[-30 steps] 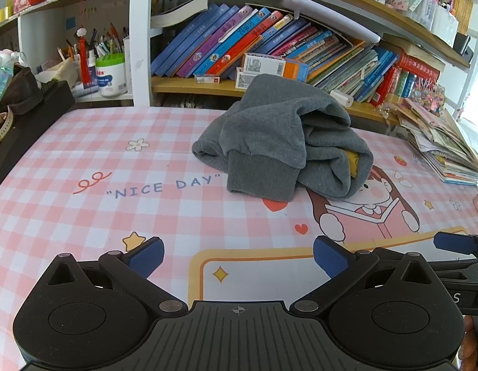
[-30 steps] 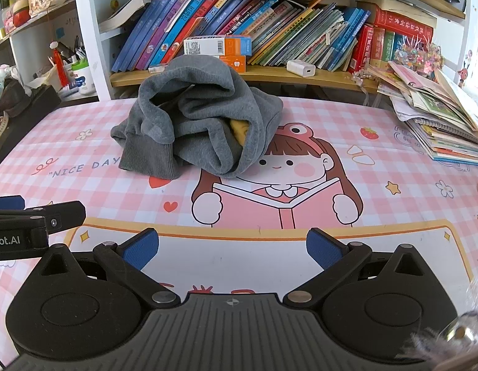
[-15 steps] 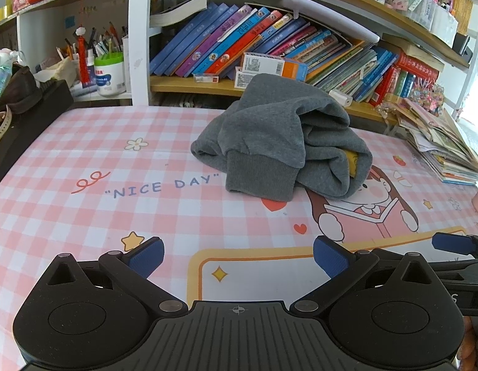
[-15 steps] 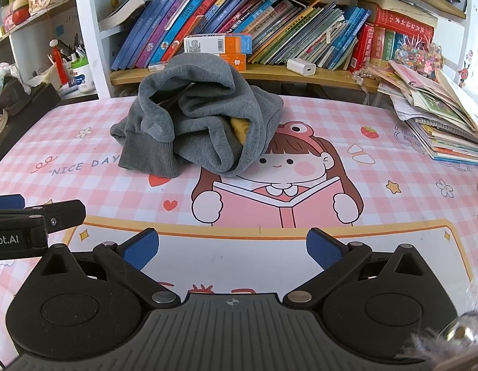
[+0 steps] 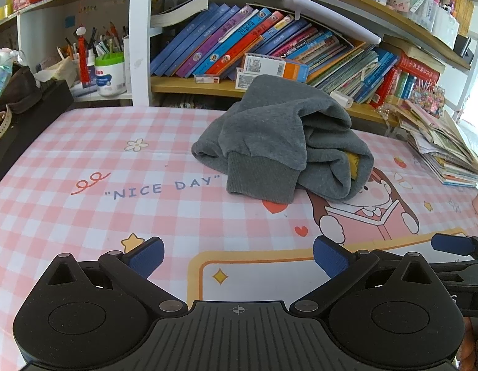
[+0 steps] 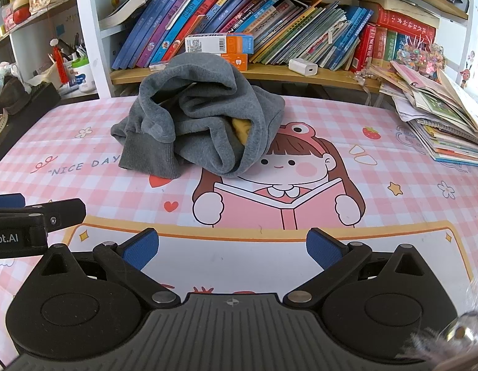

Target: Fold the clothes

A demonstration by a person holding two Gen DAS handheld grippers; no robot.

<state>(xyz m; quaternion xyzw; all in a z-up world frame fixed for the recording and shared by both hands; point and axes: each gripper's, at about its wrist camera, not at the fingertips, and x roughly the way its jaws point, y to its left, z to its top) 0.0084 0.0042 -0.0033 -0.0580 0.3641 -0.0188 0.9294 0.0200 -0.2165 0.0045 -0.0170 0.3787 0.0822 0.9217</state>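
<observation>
While gray sweatshirt [image 5: 282, 142] lies crumpled, left claw [image 5: 238, 255] wide apart, right claw [image 6: 232, 246] likewise, both empty.

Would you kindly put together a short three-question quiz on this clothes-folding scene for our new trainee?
1. True or false: the grey sweatshirt already lies flat and folded on the tablecloth.
2. Multiple choice: the left gripper and right gripper are (A) both open and empty, (B) both shut on cloth, (C) one open, one shut.
3. Fill in: the colour peeking out from inside the sweatshirt is ____.

Key
1. False; it sits in a crumpled heap.
2. A; neither touches the sweatshirt.
3. Yellow.
</observation>
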